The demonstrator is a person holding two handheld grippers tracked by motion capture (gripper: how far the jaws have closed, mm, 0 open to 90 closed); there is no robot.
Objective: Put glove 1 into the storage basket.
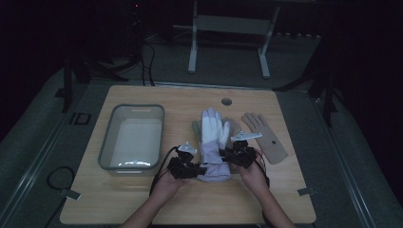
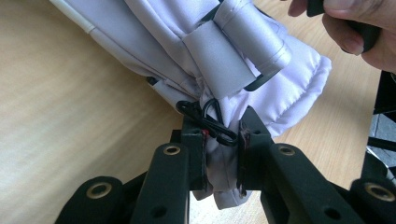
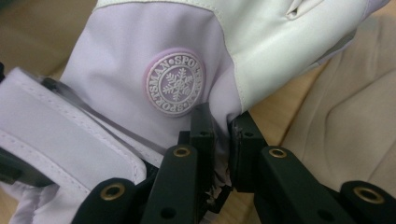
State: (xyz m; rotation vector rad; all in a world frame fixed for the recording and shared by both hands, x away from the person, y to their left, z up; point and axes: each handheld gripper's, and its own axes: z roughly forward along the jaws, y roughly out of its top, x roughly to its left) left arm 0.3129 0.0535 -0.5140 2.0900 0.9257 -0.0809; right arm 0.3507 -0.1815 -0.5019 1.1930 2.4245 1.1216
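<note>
Left gripper point(image 2: 223, 135) fingers point(image 2: 194, 154) clamped on lilac glove point(image 1: 212, 142) cuff fabric, black clip point(image 2: 208, 122) caught between pads. Right gripper point(image 3: 222, 135) fingers point(image 3: 201, 135) pinched on same glove's opposite cuff edge, just below round snowflake badge point(image 3: 176, 83). Counted: one lilac glove, one tan glove point(image 1: 263, 137), one grey bin point(image 1: 133, 137). Lilac glove located mid-surface point(image 1: 142, 199), between bin and tan glove. Bare wood seen along near edge; far edge marked by one round hole point(image 1: 226, 101).

Smooth satiny cloth glove point(image 2: 187, 51) on matt wooden table point(image 2: 70, 116)
</note>
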